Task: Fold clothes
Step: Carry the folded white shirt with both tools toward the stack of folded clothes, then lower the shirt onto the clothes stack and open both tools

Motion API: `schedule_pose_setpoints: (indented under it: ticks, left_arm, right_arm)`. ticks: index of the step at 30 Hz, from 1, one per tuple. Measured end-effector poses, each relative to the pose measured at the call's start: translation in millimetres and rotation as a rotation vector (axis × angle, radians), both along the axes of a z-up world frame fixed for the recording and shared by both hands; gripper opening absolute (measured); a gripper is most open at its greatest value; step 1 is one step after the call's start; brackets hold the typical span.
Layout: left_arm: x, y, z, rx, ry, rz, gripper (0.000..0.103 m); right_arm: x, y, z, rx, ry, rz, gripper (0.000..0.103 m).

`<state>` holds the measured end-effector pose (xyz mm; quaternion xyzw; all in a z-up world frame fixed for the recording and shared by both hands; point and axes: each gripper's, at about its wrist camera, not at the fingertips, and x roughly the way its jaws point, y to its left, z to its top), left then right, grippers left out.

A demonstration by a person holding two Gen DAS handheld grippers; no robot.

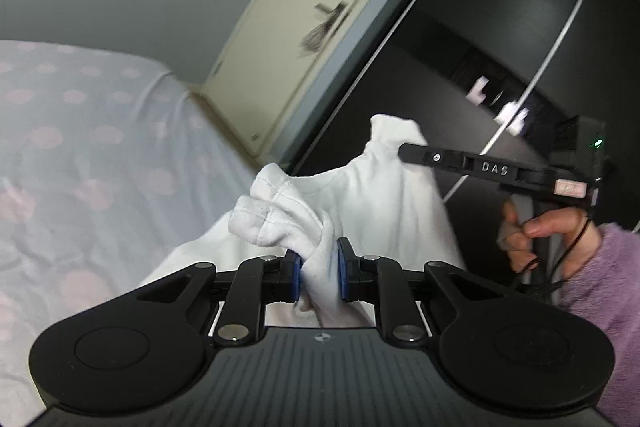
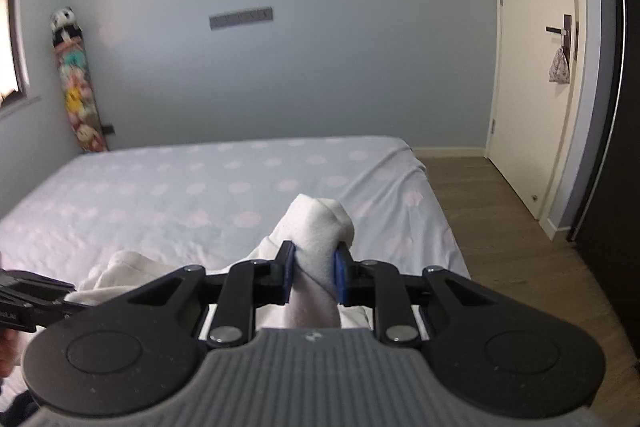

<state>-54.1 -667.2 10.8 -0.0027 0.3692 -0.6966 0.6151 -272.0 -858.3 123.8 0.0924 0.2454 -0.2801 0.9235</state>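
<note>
A white garment [image 1: 360,183] hangs bunched between both grippers above the bed. In the left wrist view my left gripper [image 1: 319,273] is shut on a gathered fold of it, the blue pads pressed into the cloth. The right gripper's black body [image 1: 496,169] shows at the right of that view, held by a hand in a purple sleeve [image 1: 600,279], its tip at the garment's upper corner. In the right wrist view my right gripper [image 2: 313,275] is shut on a rolled wad of the white garment [image 2: 320,227]. More of the cloth trails toward the left gripper [image 2: 24,301] at the left edge.
A bed [image 2: 200,187] with a pale blue sheet with pink dots fills the middle. A cream door [image 2: 532,87] with a small bag on its handle is at the right, beside a dark wardrobe [image 2: 624,147]. Wooden floor [image 2: 500,227] runs along the bed's right side. A patterned board [image 2: 78,83] leans in the far left corner.
</note>
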Motion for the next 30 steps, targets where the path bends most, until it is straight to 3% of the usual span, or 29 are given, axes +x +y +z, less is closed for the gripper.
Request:
schedule_pose_setpoints:
  ticks: [7,14,18,20,21,22,24,30]
  left_arm:
    - [17.1,-5.3,-32.0,0.096,0.029,0.027,0.015]
    - [20.3,-4.9,-49.9,0.122,0.031,0.026,0.015]
    - [18.8,-6.4,-40.5,0.136,0.033,0.028,0.017]
    - [19.6,-5.0,-34.0,0.136,0.046,0.031,0.02]
    - [19.5,-2.3,-31.0,0.134,0.051,0.039,0.028]
    - [19.0,1.6,-28.0,0.131,0.056,0.051,0.042]
    - [16.0,13.8,-22.5,0.118,0.075,0.064,0.055]
    - [1.3,54.5,-6.1,0.08,0.146,0.072,0.055]
  right_arm:
    - [25.9,-26.7,-51.2,0.05,0.07,-0.048,0.023]
    - [34.9,-37.3,-85.9,0.059,0.144,-0.077,0.023]
    - [31.5,-36.1,-78.1,0.078,0.14,-0.084,0.027]
    - [29.6,-35.5,-73.9,0.088,0.137,-0.088,0.037]
    - [25.8,-32.7,-68.5,0.083,0.129,-0.088,0.038]
    - [21.5,-29.7,-62.7,0.076,0.119,-0.087,0.038]
    - [9.3,-21.0,-51.7,0.056,0.114,-0.094,0.04]
    - [-53.8,11.3,-36.0,0.12,0.059,-0.135,0.041]
